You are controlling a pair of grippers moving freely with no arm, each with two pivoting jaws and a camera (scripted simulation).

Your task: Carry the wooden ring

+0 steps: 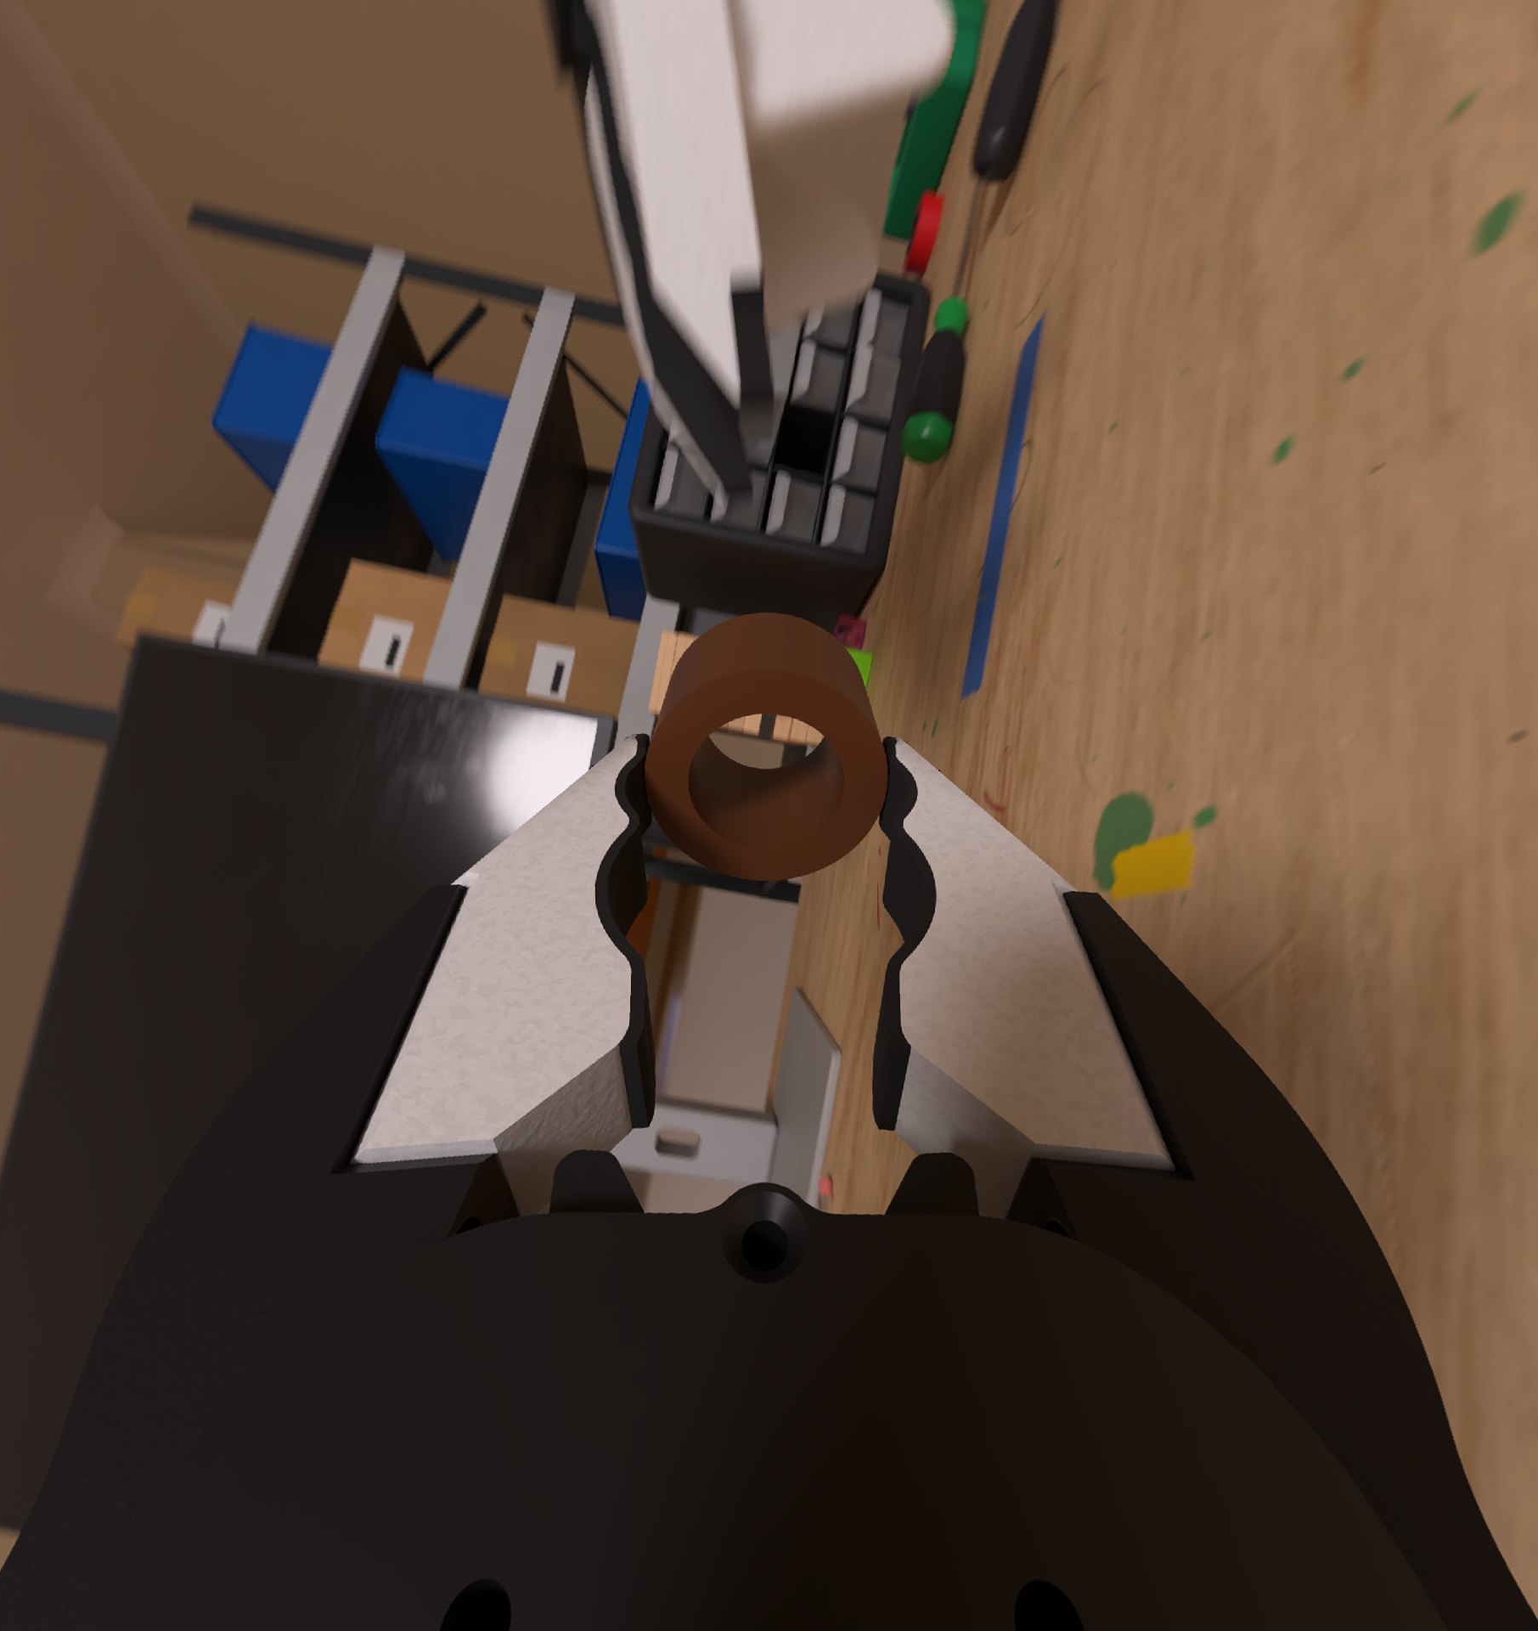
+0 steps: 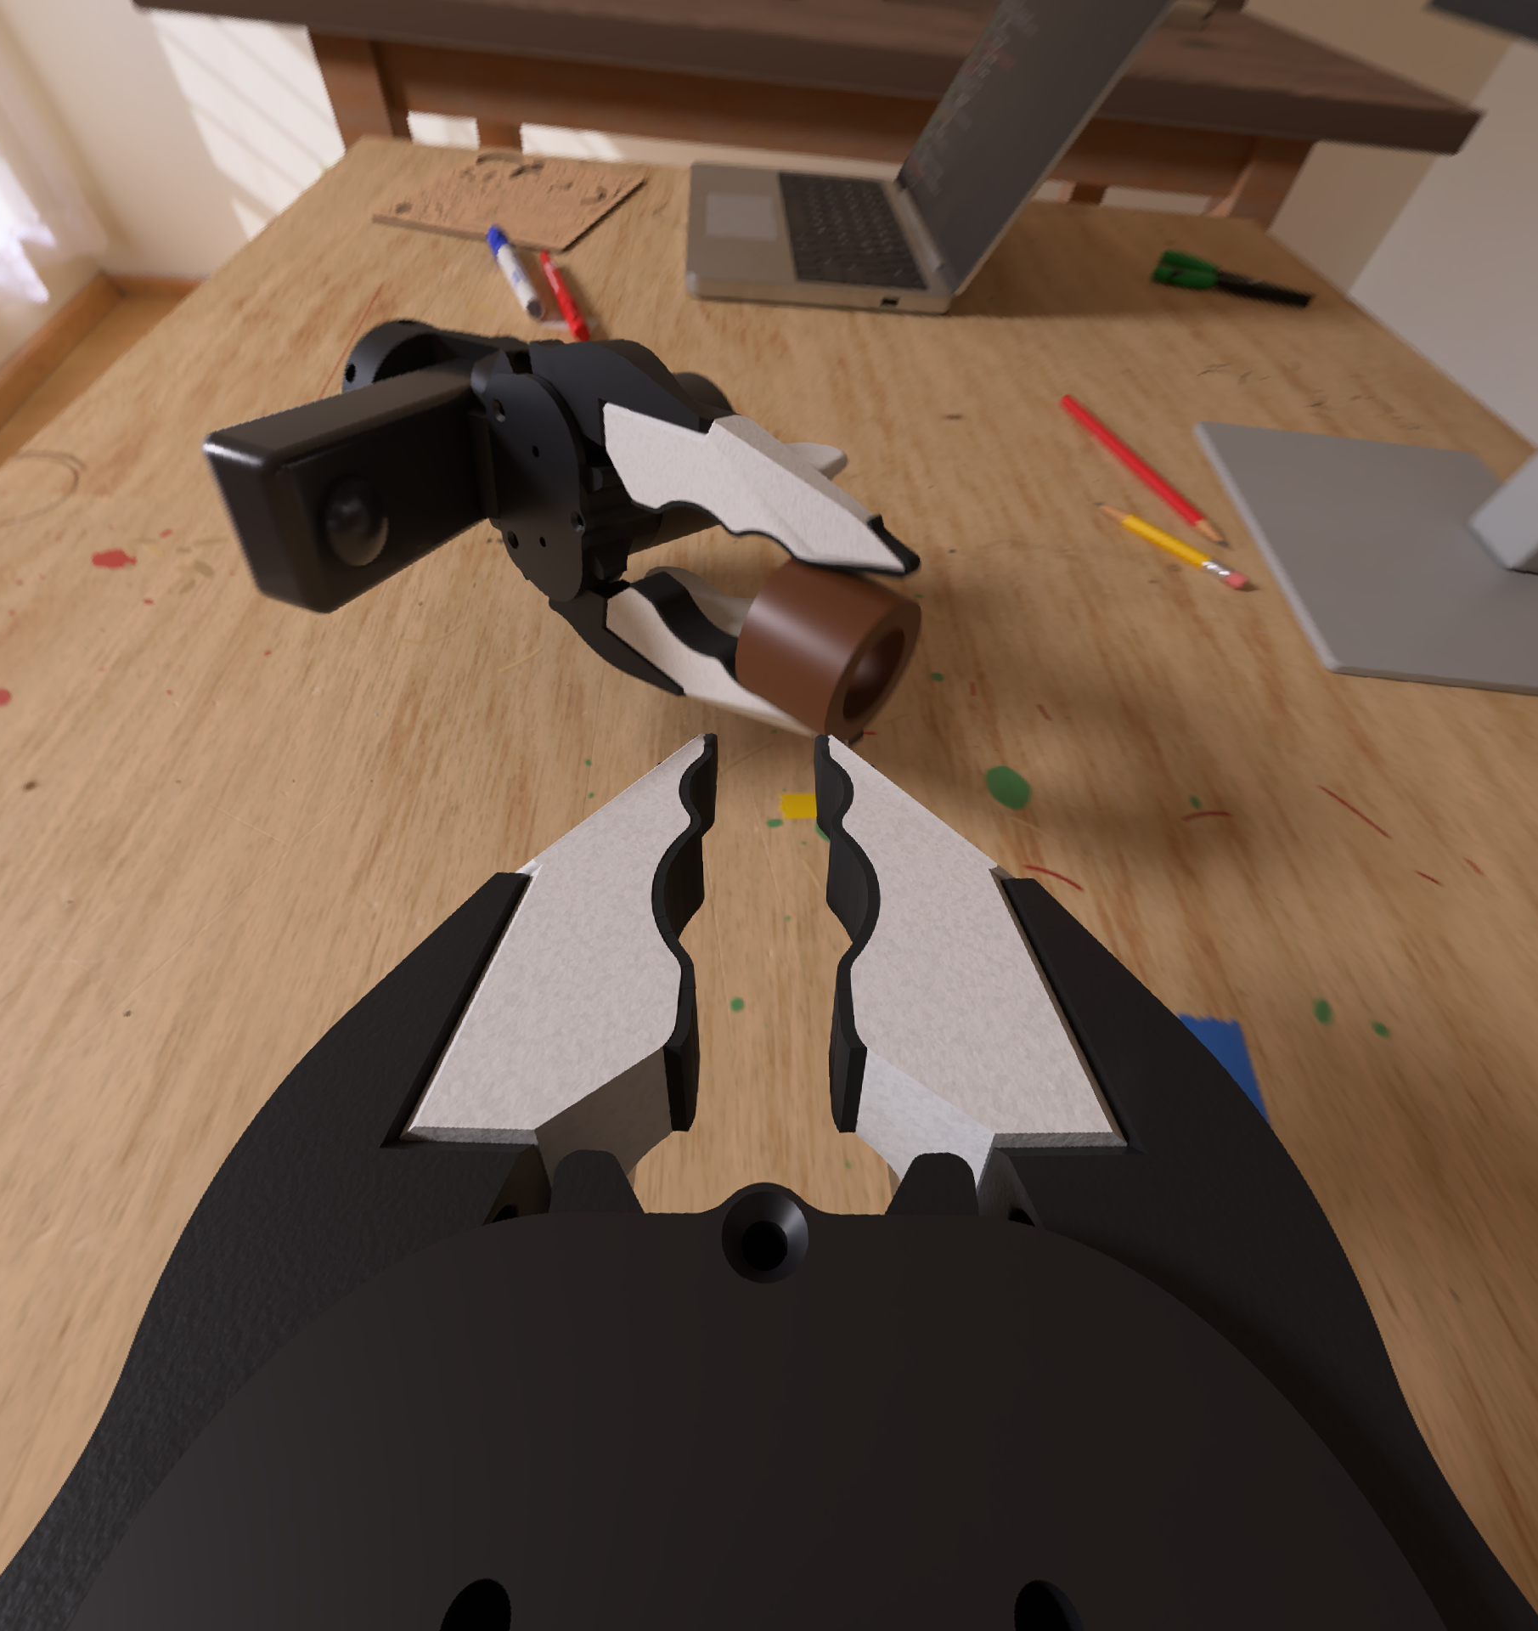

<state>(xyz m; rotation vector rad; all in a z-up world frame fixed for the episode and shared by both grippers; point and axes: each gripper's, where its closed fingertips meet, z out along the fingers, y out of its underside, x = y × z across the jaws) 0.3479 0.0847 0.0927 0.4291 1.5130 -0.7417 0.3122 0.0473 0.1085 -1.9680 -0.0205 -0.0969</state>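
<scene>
Fingertips of the left gripper point(image 1: 763, 777) pinched the wooden ring point(image 1: 765, 770) above the table point(image 2: 218, 883); the shallow hold risked a slip, while the right gripper point(image 2: 765, 750) hung empty, parted.

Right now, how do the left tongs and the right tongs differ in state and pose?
The left tongs are shut on the wooden ring, gripping it by its outer wall at the fingertips; the right tongs hold nothing, with a narrow gap between their tips. The left tongs are rolled sideways above the table, one finger over the other; the right tongs sit level, aimed at the ring. Both share white fingers with black pads.
</scene>
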